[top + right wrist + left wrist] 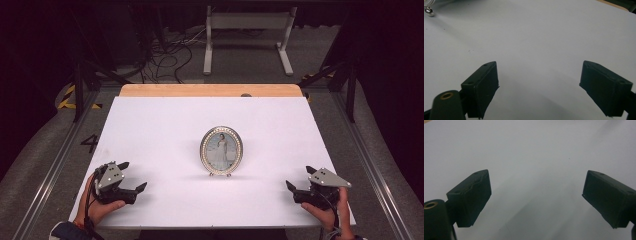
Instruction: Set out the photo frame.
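Left tool: your left tool sits low over the near left part of the desk, in your left hand. Its jaws stand wide apart with nothing between them.
Left tool, own view: the left gripper view looks along the two black jaws at bare white desk surface; the gap between the tips is empty.
Right tool: your right tool is over the near right part of the desk, held by your right hand. Its jaws are also spread wide and grip nothing.
Right tool, own view: white desk lies between the open jaws, and a small shiny foot of the frame shows at the top left corner.
Picture frame: the oval picture frame stands upright near the middle of the desk, facing you, with a pearl-like beaded rim and a photo of a standing figure in white.
Frame and tools: the frame stands between your two tools and somewhat farther from you, well apart from both; neither tool touches it.
Desk: the desk carries a white sheet, with a strip of bare wood along the far edge.
Beyond the desk: a white stand and loose cables lie on the dark floor.
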### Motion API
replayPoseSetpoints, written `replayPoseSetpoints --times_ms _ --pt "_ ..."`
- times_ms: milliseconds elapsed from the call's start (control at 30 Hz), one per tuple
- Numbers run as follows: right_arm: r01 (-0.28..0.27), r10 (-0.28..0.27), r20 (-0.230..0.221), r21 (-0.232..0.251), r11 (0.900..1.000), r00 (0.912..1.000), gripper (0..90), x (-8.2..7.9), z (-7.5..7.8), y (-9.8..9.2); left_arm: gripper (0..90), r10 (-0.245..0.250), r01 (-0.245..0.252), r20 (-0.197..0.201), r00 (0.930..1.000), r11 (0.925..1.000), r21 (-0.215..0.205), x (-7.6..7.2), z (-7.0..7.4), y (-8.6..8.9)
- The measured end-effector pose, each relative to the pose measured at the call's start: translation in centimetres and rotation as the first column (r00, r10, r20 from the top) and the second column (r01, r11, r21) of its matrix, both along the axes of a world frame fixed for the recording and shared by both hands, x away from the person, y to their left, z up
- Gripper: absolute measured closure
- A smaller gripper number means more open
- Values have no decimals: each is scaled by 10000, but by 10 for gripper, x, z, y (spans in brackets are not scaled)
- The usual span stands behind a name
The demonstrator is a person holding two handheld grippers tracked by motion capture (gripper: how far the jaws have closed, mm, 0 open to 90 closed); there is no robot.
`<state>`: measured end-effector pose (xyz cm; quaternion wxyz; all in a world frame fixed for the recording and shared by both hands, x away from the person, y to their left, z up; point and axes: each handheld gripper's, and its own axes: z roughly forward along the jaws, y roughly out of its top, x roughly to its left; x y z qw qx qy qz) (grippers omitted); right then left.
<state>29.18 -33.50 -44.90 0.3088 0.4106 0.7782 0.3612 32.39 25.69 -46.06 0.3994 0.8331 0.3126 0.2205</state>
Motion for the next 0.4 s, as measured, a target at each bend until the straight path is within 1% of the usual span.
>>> replayPoseSetpoints --times_ms 133,333,400 --pt "41 -41 -18 20 10000 10000 148 0 0 -1 84 -130 131 -41 9999 9999 99 1 -1 -2" --pt "80 -80 -35 62 9999 10000 146 0 -1 -1 82 -155 157 -107 9998 9998 120 2 -2 -5" --pt "74 -74 -23 36 10000 10000 145 0 -1 -1 82 -96 97 -106 9999 9999 140 3 -2 -5"
